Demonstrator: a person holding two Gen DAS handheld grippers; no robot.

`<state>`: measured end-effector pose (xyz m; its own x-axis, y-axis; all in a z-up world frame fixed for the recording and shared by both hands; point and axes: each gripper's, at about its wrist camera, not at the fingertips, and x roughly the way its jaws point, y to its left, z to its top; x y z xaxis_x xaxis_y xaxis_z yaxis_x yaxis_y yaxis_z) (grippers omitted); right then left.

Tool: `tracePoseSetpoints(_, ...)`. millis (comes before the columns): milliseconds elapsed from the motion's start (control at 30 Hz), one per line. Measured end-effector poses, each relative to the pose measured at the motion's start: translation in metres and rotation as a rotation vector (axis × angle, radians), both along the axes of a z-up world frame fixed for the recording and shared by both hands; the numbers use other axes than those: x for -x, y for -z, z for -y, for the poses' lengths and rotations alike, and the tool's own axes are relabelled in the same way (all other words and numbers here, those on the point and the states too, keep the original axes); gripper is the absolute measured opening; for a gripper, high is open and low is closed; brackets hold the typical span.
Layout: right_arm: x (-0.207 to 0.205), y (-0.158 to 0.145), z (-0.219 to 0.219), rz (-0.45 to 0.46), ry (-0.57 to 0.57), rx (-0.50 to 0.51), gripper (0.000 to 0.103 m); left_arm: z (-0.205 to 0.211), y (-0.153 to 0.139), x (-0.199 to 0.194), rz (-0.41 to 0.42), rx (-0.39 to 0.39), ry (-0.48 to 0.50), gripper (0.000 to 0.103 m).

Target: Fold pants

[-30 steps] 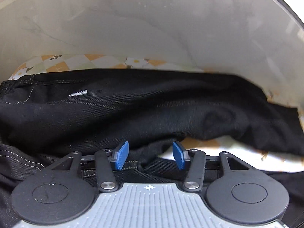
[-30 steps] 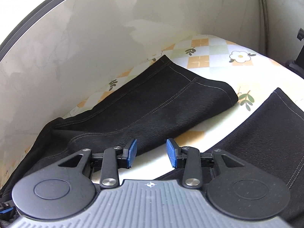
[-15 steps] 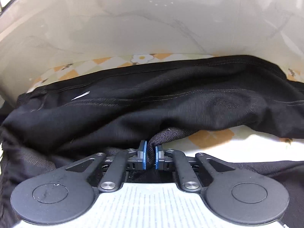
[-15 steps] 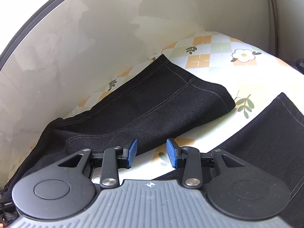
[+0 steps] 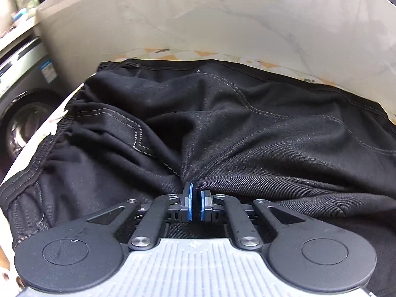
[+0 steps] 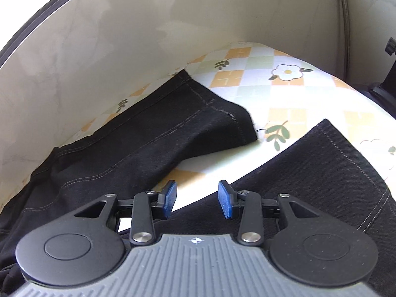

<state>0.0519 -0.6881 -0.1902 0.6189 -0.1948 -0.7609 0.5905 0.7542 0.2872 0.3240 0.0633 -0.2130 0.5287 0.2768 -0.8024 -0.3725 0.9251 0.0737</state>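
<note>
While the left gripper is pinching a fold of the black pants lying on the flowered tablecloth, the right gripper is hovering over the near leg, its jaws opening with nothing between them.
</note>
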Motion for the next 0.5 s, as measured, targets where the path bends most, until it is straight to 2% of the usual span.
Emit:
tracePoseSetpoints(267, -0.011, 0.007, 0.053, 0.024, 0.088, 0.069, 0.052, 0.009, -0.003, 0.003, -0.003, 0.034, -0.205, 0.008)
tracePoseSetpoints(433, -0.024, 0.018, 0.075, 0.018, 0.063, 0.016, 0.052, 0.011, -0.002, -0.001, -0.036, 0.086, -0.391, 0.008)
tracePoseSetpoints(500, -0.03, 0.021, 0.076, 0.014, 0.032, 0.009, 0.047, 0.012, 0.0, -0.004, -0.048, 0.095, -0.445, 0.008)
